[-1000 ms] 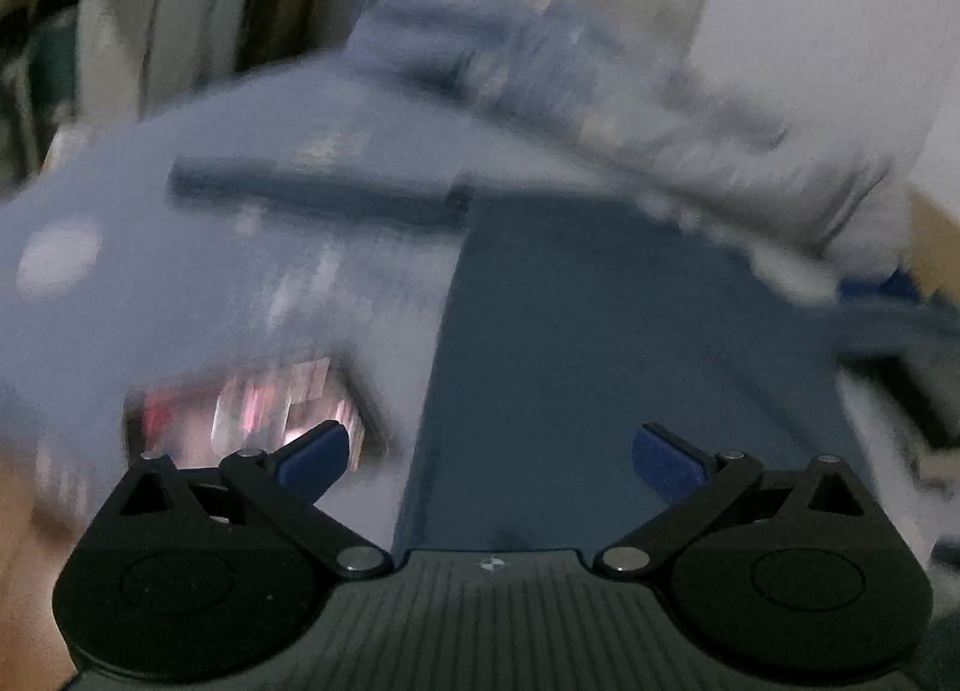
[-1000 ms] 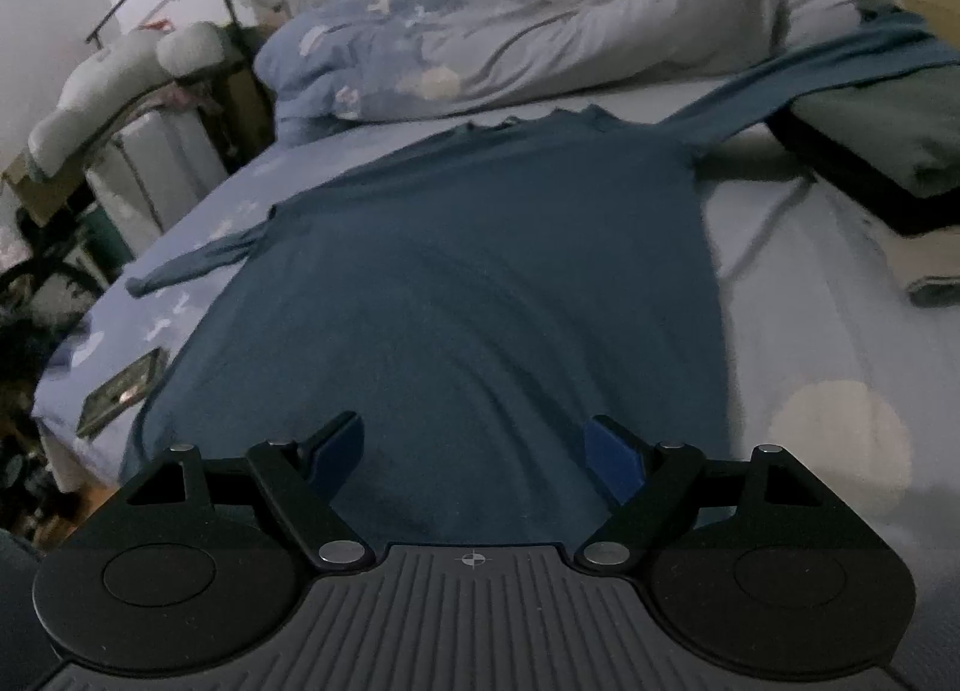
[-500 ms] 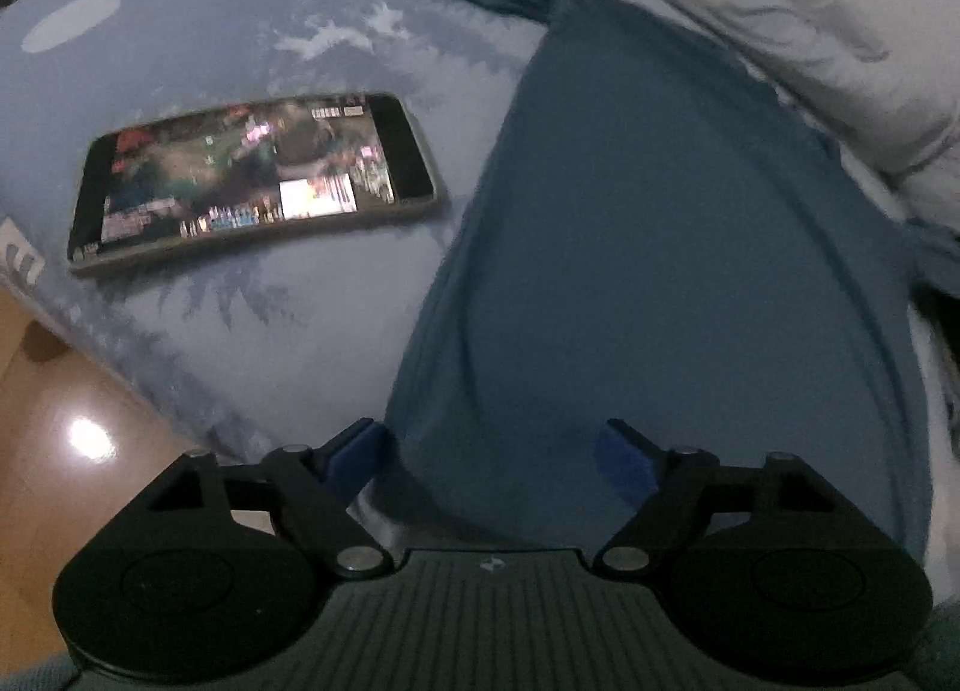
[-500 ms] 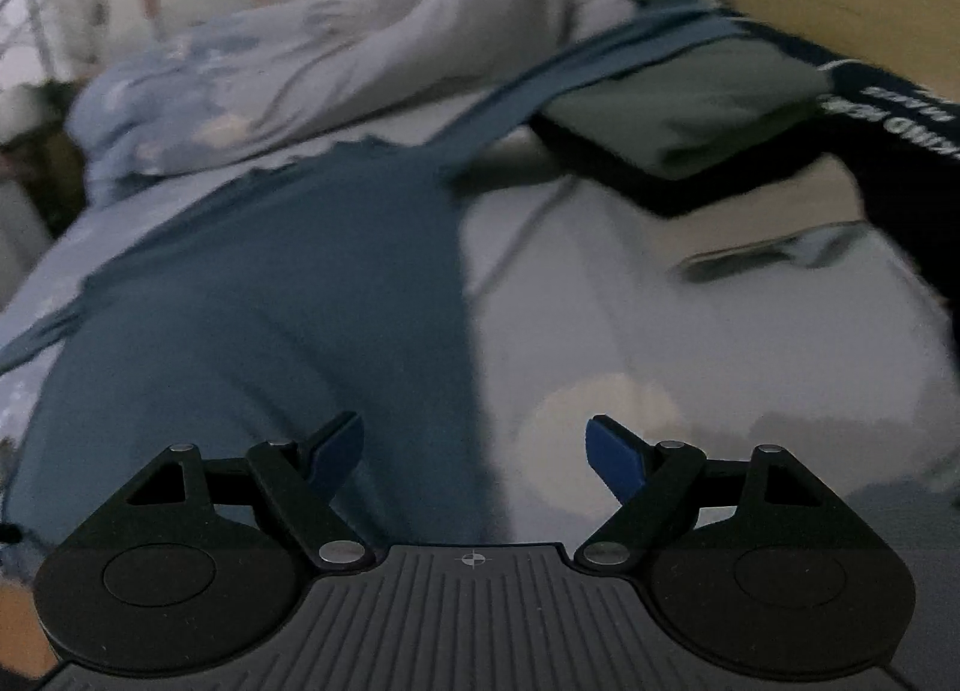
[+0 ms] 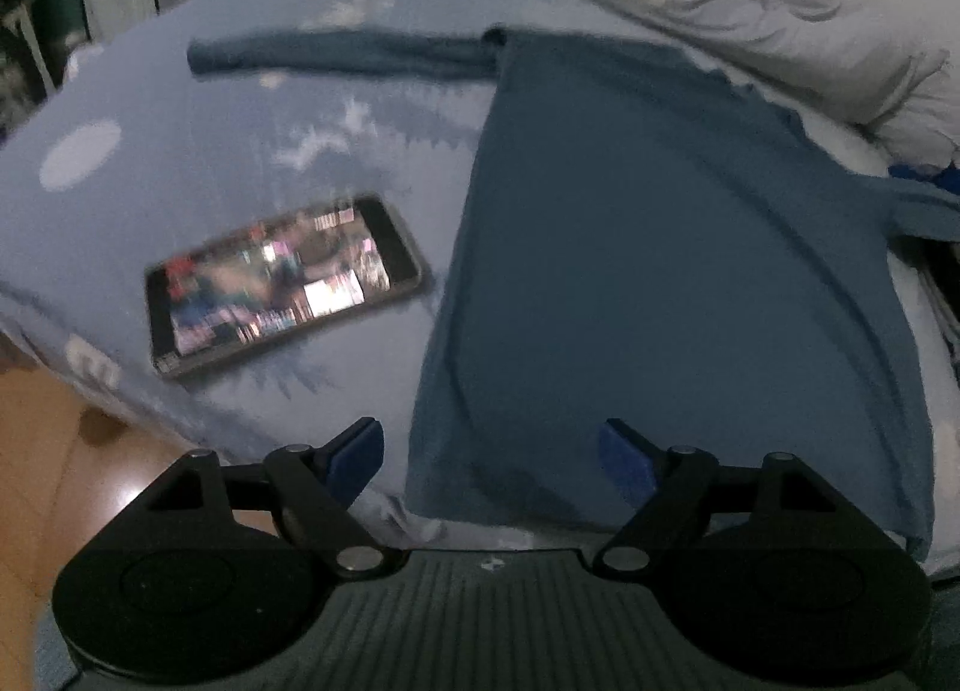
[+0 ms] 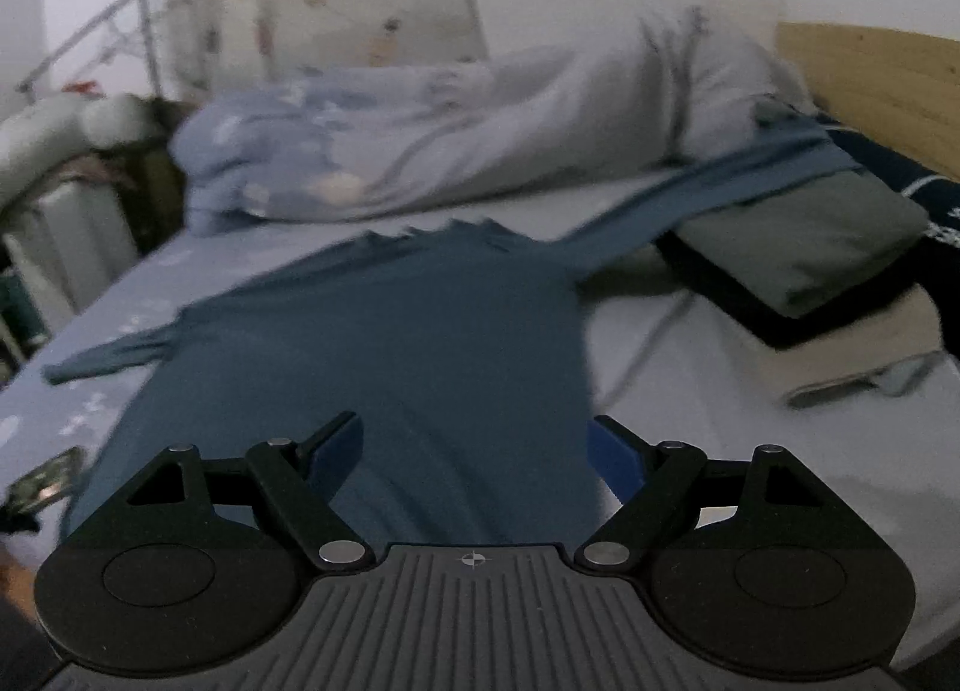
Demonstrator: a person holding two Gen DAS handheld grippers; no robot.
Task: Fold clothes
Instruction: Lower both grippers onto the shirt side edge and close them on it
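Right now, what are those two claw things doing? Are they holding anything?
Left gripper: open, empty, above the hem corner of the blue long-sleeved shirt.
Right gripper: open, holding nothing, over the same shirt's other hem corner.

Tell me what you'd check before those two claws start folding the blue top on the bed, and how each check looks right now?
1. Long-sleeved top spread flat on the bed: ok.
2. Left gripper open and empty, over the top's near left corner: ok.
3. Right gripper open and empty, over the near hem: ok.
4. Left sleeve lying straight out on the sheet: ok.
5. Right sleeve free: not ok, it drapes over the folded clothes pile.
6. Folding area clear: not ok, a lit phone lies close beside the top's left edge.
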